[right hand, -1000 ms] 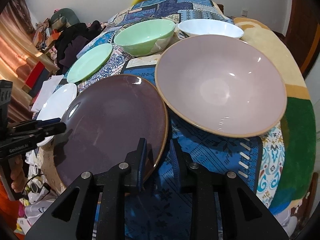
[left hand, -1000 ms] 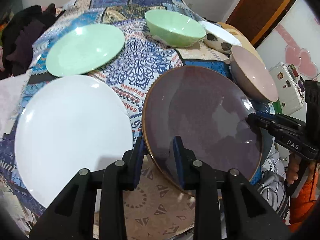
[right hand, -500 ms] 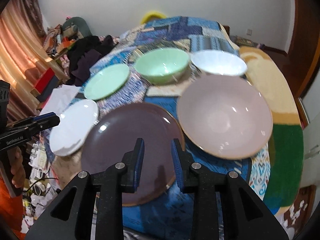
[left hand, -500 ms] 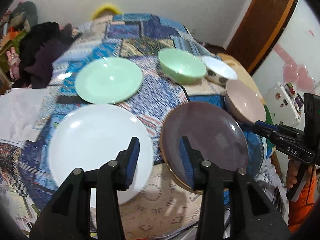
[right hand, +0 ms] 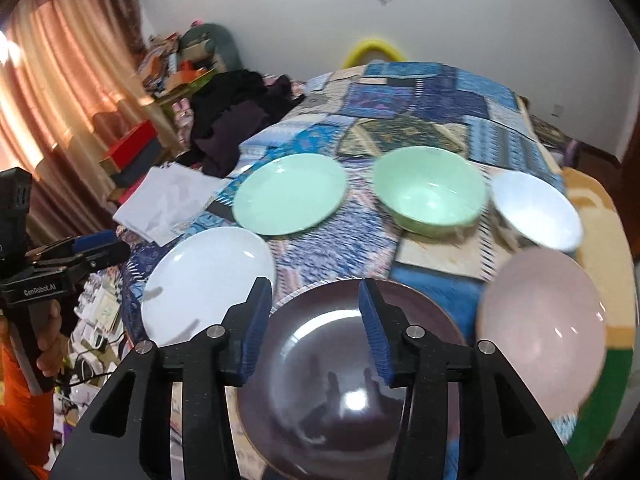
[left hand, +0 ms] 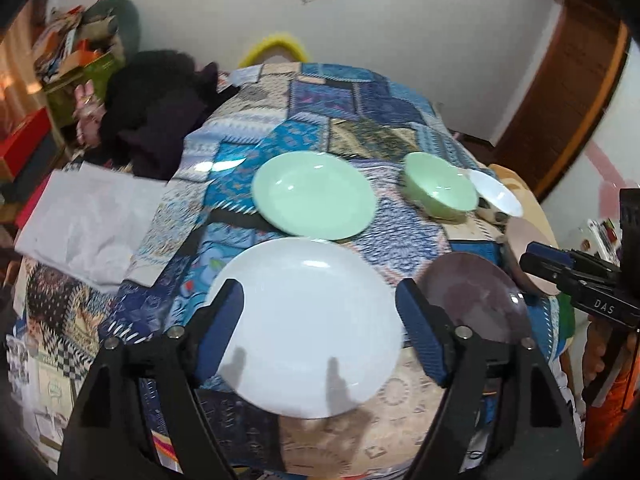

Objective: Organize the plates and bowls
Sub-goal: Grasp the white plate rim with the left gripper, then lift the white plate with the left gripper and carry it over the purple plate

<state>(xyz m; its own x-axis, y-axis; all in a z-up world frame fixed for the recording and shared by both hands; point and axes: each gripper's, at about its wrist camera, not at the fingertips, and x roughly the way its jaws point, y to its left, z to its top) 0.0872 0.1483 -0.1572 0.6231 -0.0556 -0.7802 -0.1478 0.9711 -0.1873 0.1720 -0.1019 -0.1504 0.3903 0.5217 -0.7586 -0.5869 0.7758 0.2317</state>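
Plates [left hand: 312, 332] beneath both downward-tilted, empty hand-held grippers, left [left hand: 320, 332] and right [right hand: 316, 320], jaws opening.

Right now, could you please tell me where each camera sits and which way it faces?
Left wrist view: sits on the left claw, angled down over the white plate; its own fingers show, jaws opening, nothing between; the right claw shows at the right.
Right wrist view: sits on the right claw, angled down over the dark purple plate; jaws opening, empty; the left claw and a hand show at the left.
Shared: both plates, green plate, green bowl.
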